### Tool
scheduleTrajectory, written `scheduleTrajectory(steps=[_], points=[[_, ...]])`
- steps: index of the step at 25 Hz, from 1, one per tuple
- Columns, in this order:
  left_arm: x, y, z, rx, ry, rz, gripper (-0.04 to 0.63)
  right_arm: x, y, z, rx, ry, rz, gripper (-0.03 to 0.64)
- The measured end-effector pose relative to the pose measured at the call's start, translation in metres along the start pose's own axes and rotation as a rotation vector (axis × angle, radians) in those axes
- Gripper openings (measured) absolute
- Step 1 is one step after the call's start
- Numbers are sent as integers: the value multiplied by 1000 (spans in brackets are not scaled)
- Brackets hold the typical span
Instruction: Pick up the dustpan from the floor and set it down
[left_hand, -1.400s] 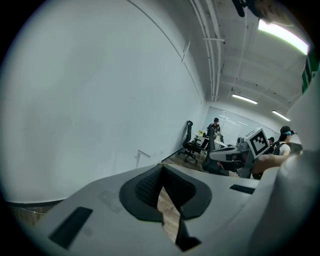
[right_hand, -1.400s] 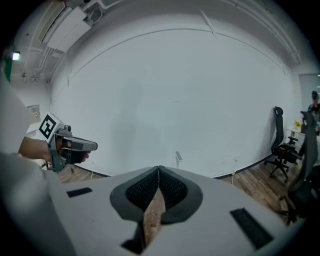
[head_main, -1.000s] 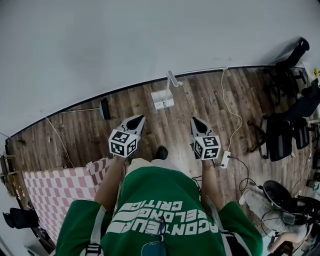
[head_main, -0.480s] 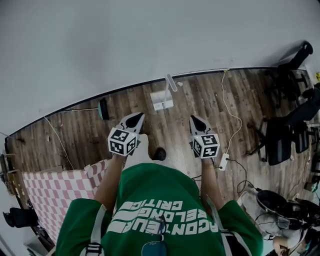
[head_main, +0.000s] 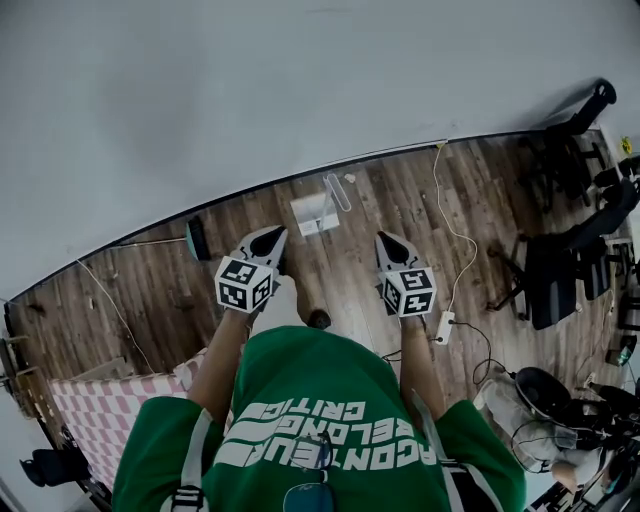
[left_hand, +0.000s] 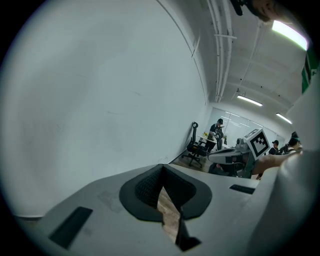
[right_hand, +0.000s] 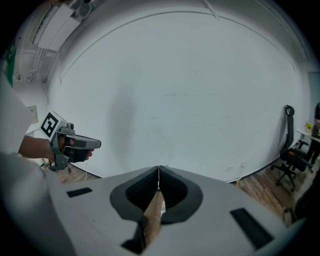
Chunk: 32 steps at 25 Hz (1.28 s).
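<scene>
The pale dustpan (head_main: 313, 212) lies on the wooden floor close to the white wall, its handle (head_main: 340, 192) pointing away to the right. Both grippers are held out in front of the person, above the floor and short of the dustpan. My left gripper (head_main: 272, 238) is below and left of it, my right gripper (head_main: 384, 242) below and right. In the left gripper view the left gripper (left_hand: 161, 169) has its jaws together with nothing between them. The right gripper (right_hand: 158, 181) is likewise shut and empty in its own view.
A dark brush head (head_main: 197, 238) with a long thin handle lies by the wall to the left. A white power strip (head_main: 443, 325) and its cable run along the floor on the right. Office chairs (head_main: 560, 270) stand further right. A pink checked cloth (head_main: 110, 405) lies at lower left.
The person has stepped toward the wall with both grippers held out. The dustpan and brush now sit nearer the grippers, and the checked cloth has slid toward the lower left edge.
</scene>
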<state>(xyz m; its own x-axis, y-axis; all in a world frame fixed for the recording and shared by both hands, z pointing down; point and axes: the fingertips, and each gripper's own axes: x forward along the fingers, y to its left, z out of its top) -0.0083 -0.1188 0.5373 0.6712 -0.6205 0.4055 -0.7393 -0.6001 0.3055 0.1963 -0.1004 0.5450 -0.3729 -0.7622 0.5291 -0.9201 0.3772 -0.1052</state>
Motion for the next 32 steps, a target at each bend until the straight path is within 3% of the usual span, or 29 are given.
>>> scheduleTrajectory(steps=[10,26,29,32], points=[[47,57,22,-8,52,-94,-5,81,-1,22,37,49,-33,9],[70,74,14,-21,127,-224,-5,182,1,11,-7,236,-10,13],[72,73,12,-20,136,-243,-5,203,1,1,-15,288,20,132],[75,75,11,-2,144,-266,-5,223,-2,-14,-39,364,16,160]])
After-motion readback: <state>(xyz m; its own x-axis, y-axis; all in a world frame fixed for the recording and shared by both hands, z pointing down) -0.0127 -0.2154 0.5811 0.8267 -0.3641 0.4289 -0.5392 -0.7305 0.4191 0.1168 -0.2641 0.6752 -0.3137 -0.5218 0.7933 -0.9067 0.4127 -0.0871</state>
